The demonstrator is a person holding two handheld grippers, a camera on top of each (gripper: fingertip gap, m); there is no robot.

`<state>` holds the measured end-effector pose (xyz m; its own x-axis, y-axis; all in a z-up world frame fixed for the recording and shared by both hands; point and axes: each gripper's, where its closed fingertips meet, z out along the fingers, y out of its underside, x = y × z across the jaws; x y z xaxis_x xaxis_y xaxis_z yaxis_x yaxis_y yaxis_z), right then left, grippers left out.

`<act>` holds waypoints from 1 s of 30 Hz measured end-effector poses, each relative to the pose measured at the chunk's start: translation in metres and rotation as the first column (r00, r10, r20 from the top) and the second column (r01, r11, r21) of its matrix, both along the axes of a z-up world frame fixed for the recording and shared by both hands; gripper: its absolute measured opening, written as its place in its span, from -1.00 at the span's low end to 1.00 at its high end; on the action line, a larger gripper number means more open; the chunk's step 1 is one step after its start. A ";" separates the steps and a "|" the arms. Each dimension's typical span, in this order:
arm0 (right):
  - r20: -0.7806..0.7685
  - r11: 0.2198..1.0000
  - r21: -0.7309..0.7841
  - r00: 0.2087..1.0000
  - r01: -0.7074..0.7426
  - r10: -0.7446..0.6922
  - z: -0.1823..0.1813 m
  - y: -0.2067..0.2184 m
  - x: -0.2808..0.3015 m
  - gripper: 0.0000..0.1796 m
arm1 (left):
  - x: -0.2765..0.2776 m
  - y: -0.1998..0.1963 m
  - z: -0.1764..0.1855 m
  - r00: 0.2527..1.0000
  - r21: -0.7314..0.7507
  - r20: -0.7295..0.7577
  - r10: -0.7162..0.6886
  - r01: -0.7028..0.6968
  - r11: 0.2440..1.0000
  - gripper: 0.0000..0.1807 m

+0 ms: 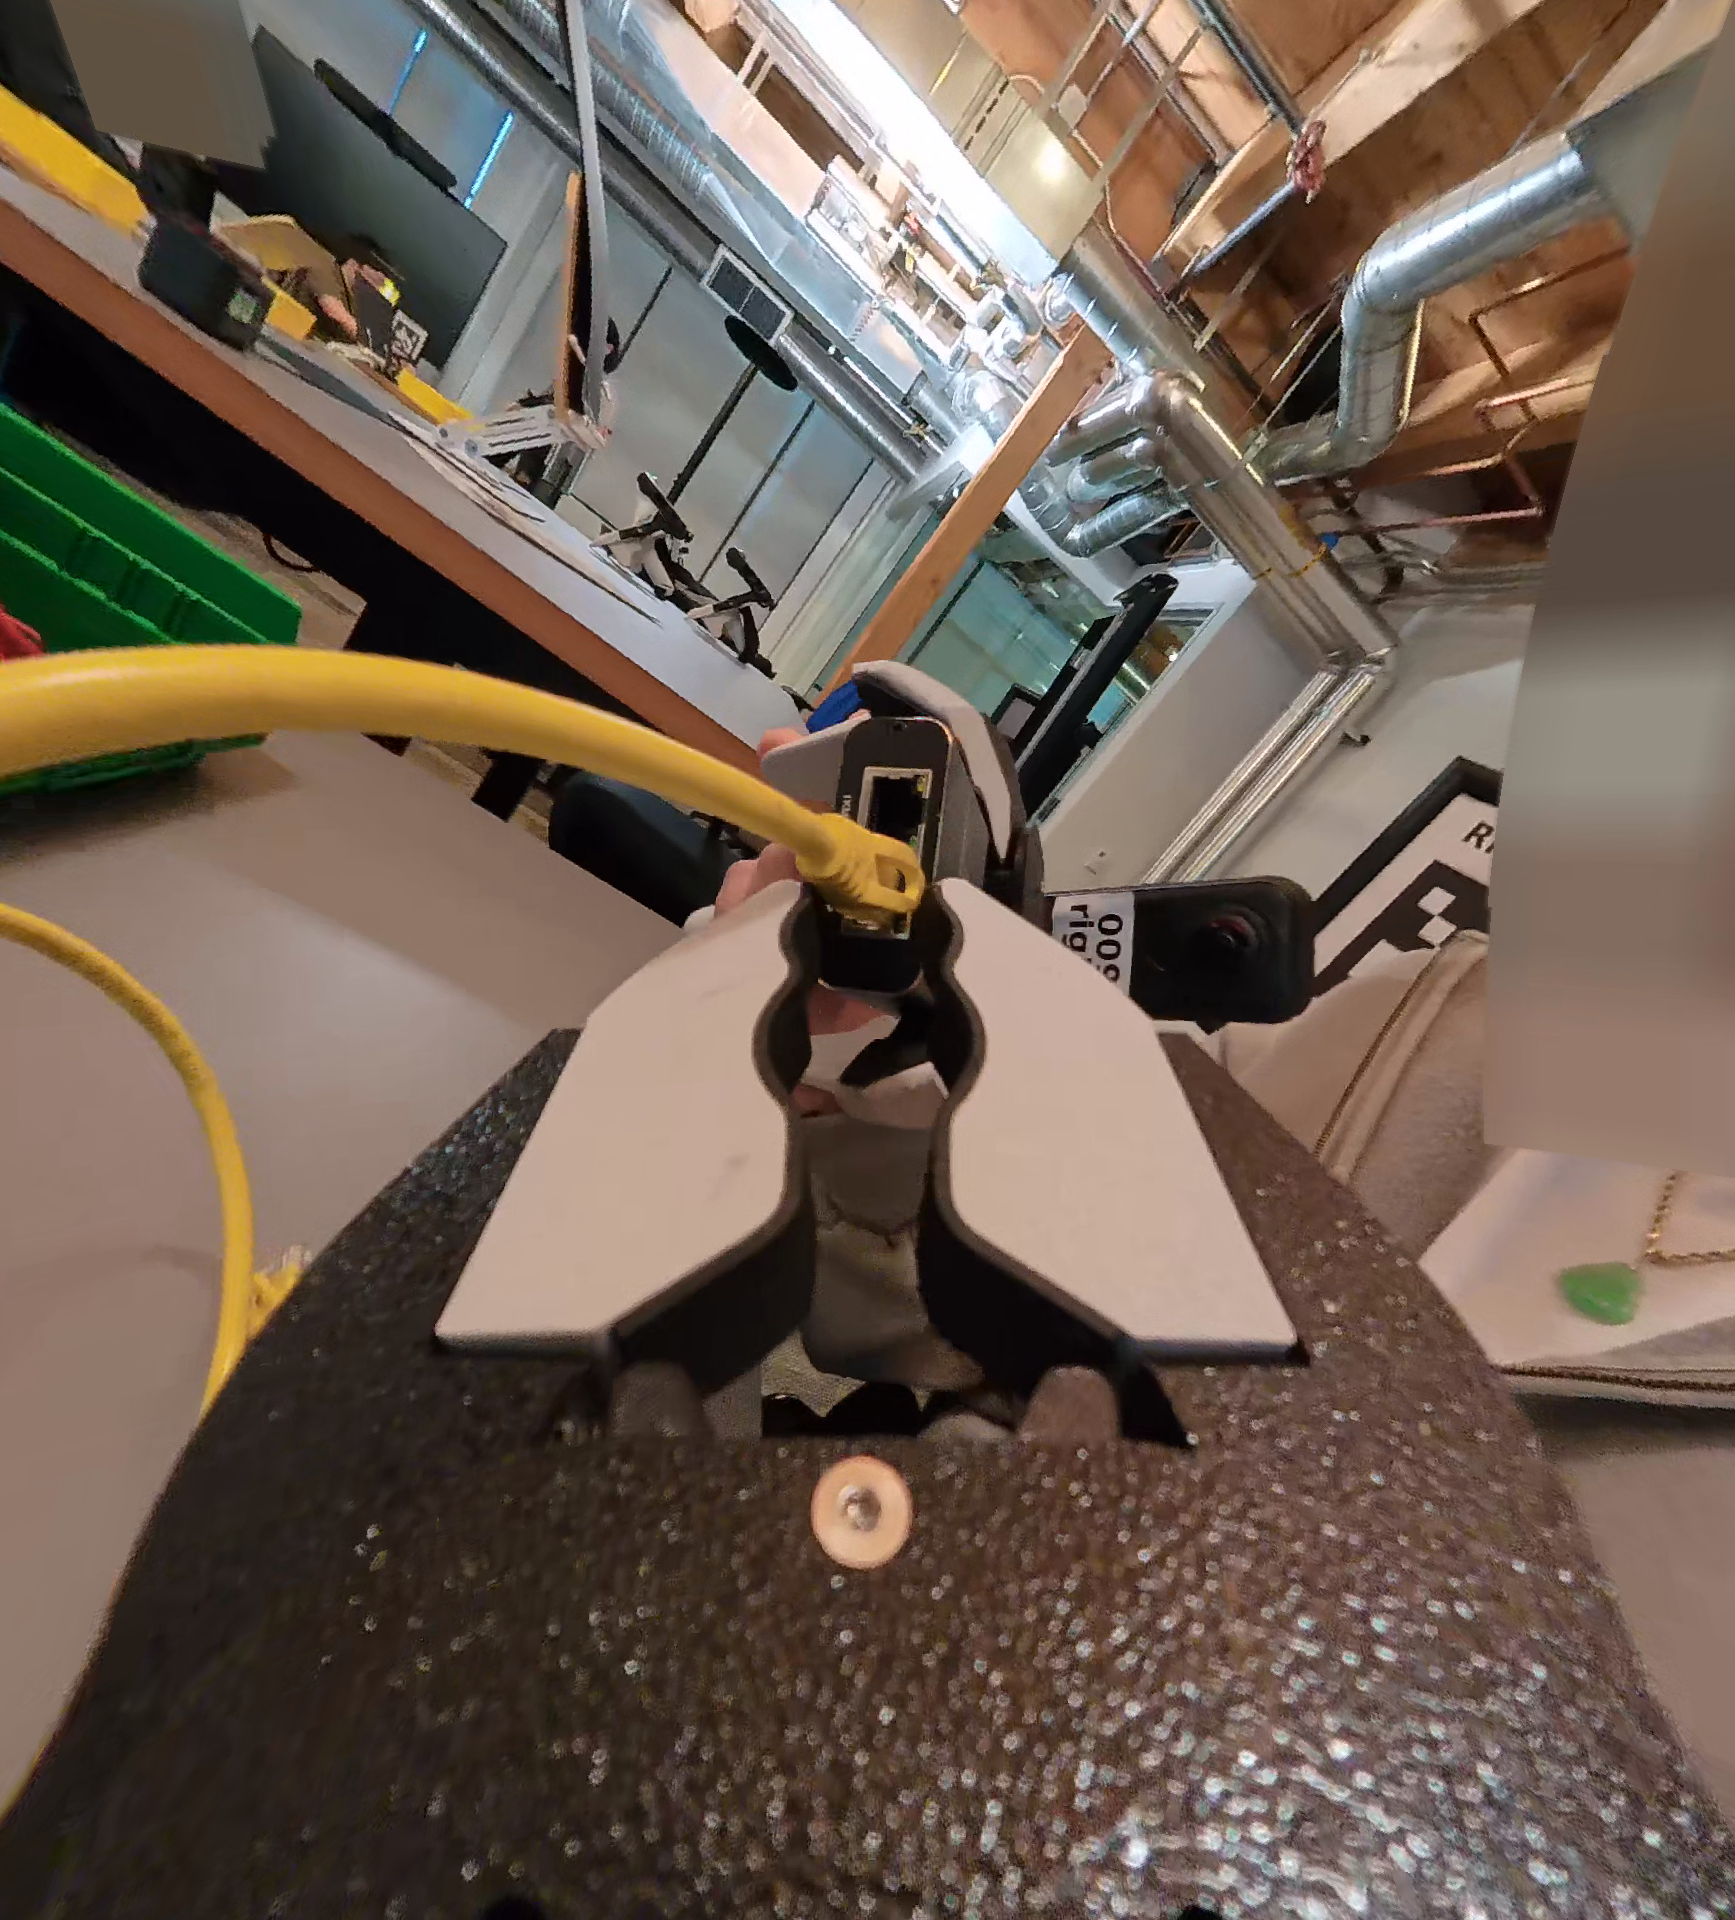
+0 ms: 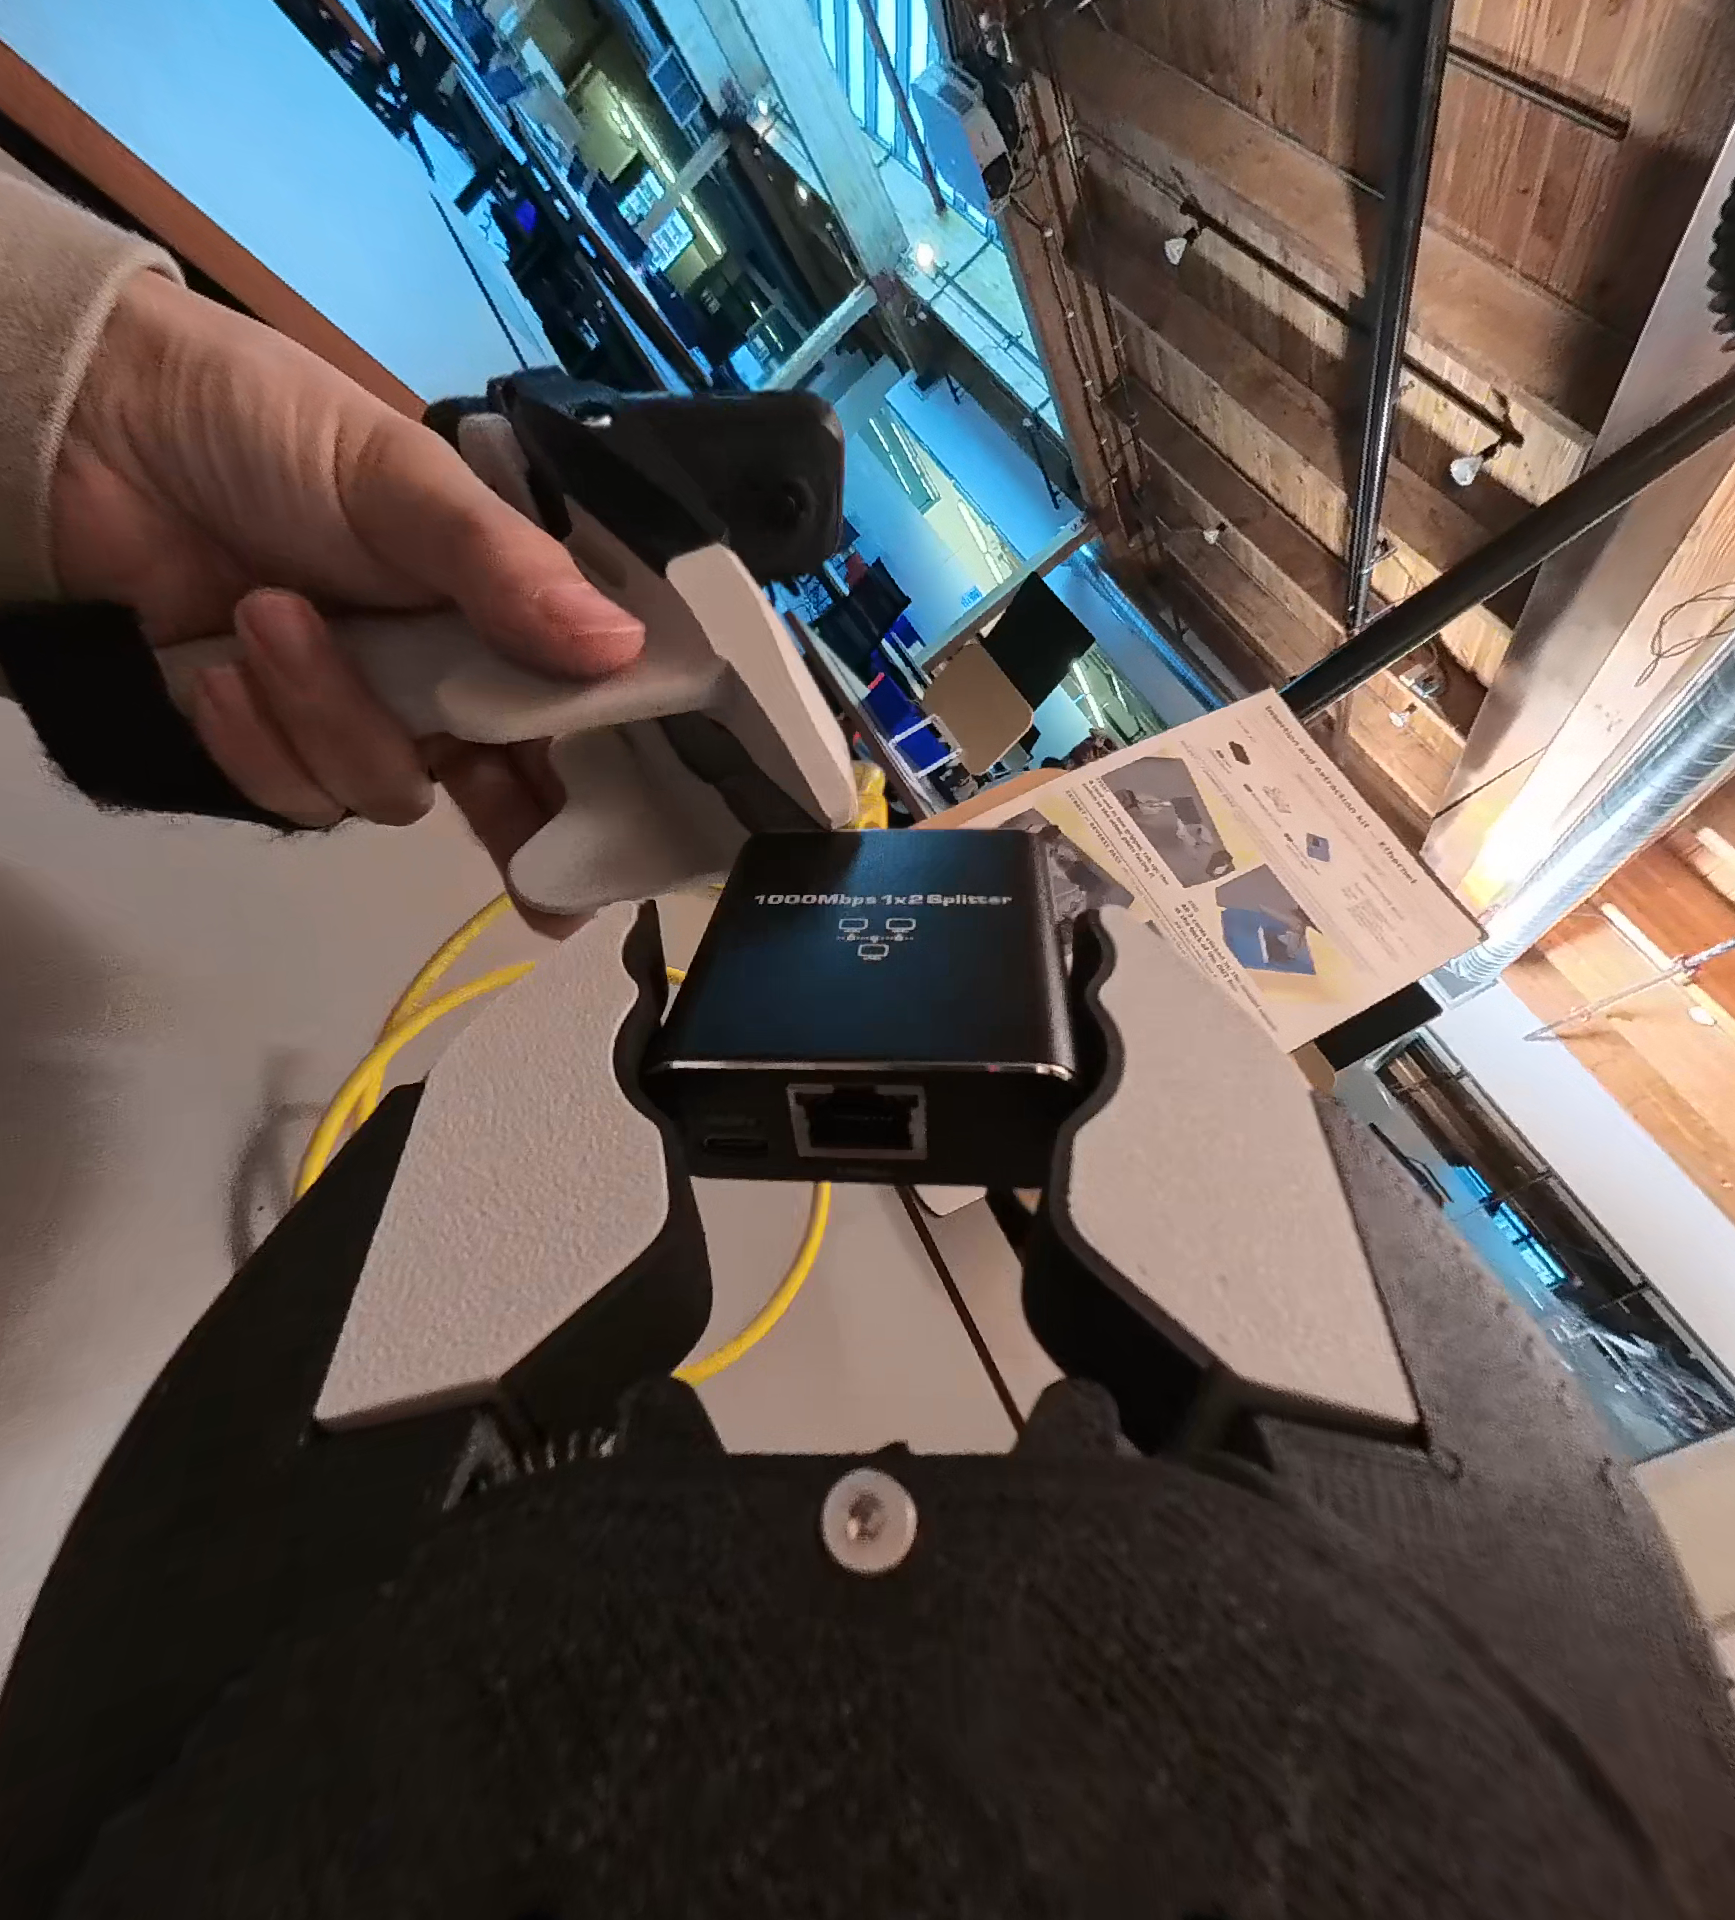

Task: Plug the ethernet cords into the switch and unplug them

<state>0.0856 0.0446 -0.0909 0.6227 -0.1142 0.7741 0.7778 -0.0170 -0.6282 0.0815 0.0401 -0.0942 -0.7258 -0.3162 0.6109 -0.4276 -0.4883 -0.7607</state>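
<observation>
Nearest us, our right gripper [image 2: 868,1049] clamps the small black metal switch box [image 2: 868,966] by its sides, its single port facing the camera. Beyond it, our left gripper [image 1: 868,930] is closed on the yellow ethernet cord's booted plug [image 1: 858,873], which sits at the lower of two far-side ports (whether it is fully seated we cannot tell). We judge it best to keep plug and port square and push straight. Farther off, a green plastic bin [image 1: 94,540] holds spare cables.
</observation>
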 end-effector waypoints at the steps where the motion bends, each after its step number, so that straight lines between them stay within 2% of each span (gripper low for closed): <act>1: 0.004 1.000 0.002 1.000 0.000 0.000 0.001 0.000 -0.001 -0.15 | -0.001 0.000 0.001 1.000 0.009 0.016 0.000 0.000 1.000 -0.81; 11: 0.070 0.999 -0.015 0.997 0.031 -0.030 0.000 0.002 -0.004 -0.15 | -0.008 0.002 0.003 0.994 0.048 0.100 0.040 -0.045 0.998 -0.82; 16: 0.061 0.999 -0.021 0.998 0.035 -0.033 -0.001 0.003 -0.004 -0.15 | -0.009 0.002 0.005 0.995 -0.036 0.100 0.026 -0.023 0.999 -0.85; 22: 0.069 0.999 -0.022 0.997 0.041 -0.039 0.000 0.002 -0.003 -0.15 | -0.004 0.002 0.004 0.999 -0.211 0.041 -0.024 0.032 0.977 -0.85; 30: 0.056 0.999 -0.020 0.997 0.048 -0.046 0.000 0.001 0.001 -0.15 | 0.001 0.001 0.003 0.999 -0.171 0.041 0.027 -0.020 0.985 -0.84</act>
<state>0.0866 0.0453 -0.0912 0.5727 -0.1258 0.8100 0.8098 -0.0670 -0.5829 0.0829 0.0409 -0.0909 -0.7461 -0.2271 0.6259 -0.3835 -0.6219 -0.6828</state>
